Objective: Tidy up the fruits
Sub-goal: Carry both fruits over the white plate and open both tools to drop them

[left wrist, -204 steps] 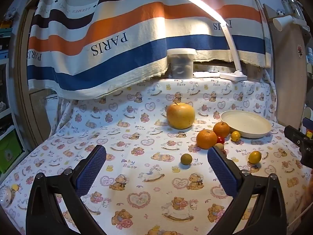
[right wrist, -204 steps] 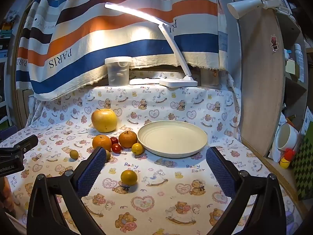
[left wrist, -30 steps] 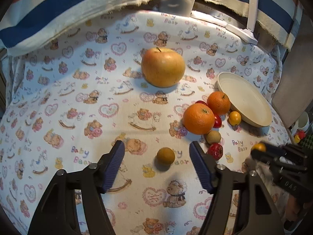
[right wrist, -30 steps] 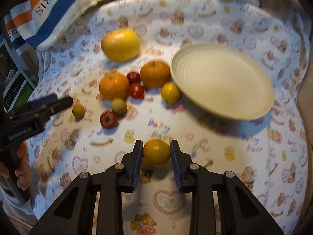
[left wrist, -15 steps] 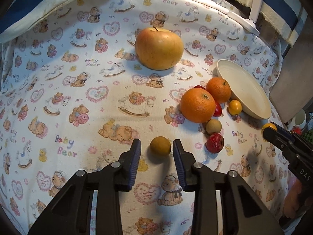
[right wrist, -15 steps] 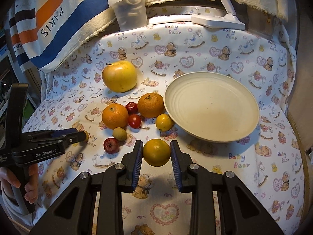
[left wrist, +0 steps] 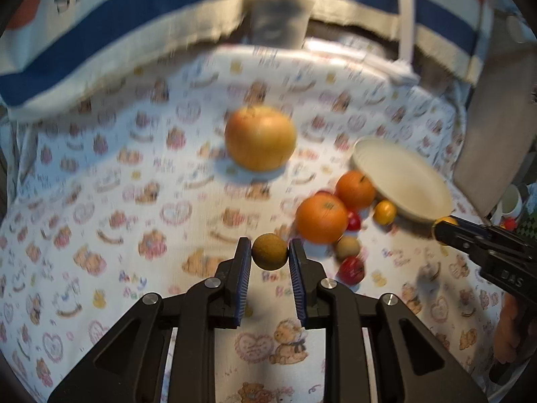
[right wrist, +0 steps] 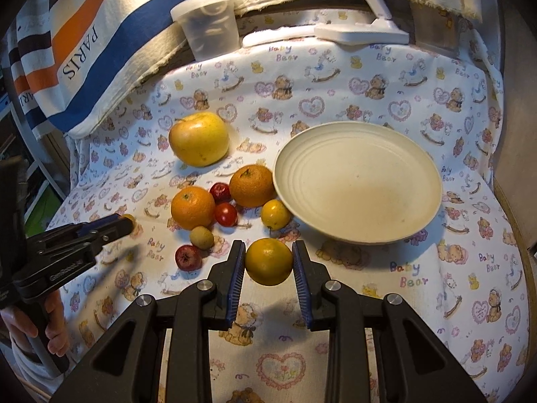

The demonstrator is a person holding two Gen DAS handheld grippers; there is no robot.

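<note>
Left wrist view: the left tongs (left wrist: 270,254) pinch a small brownish round fruit (left wrist: 270,251) between their blue pads, one pad against each side of it, above the bear-printed surface (left wrist: 110,201). Beyond lie a large yellow apple (left wrist: 260,137), two oranges (left wrist: 321,218), a small yellow fruit (left wrist: 385,211), a tan fruit (left wrist: 347,248) and a red fruit (left wrist: 351,269), with the cream plate (left wrist: 402,181) to the right. The right tongs (left wrist: 443,226) reach in from the right edge, near the plate's rim, with something orange-yellow at their tip. The whole background is blurred, so the cloth print and the small red things between the oranges are hard to make out.

Right wrist view: the right tongs (right wrist: 268,262) are clamped on a yellow-orange citrus (right wrist: 268,261), held just in front of the plate (right wrist: 357,174), whose bowl shows bare. This sharp view separates what the other smears: apple (right wrist: 198,138), the two oranges (right wrist: 193,207), a dark red fruit (right wrist: 220,191) and a cherry tomato (right wrist: 226,214) between them, the small yellow fruit (right wrist: 276,214) touching the plate's rim, the tan fruit (right wrist: 201,237) and the red fruit (right wrist: 188,257). The left tongs (right wrist: 129,223) enter from the left; only a yellow sliver of their fruit peeks past the tip. A lidded plastic tub (right wrist: 209,23) and a white lamp base (right wrist: 360,35) stand at the back; the lamp's arm is cut off by the frame.
</note>
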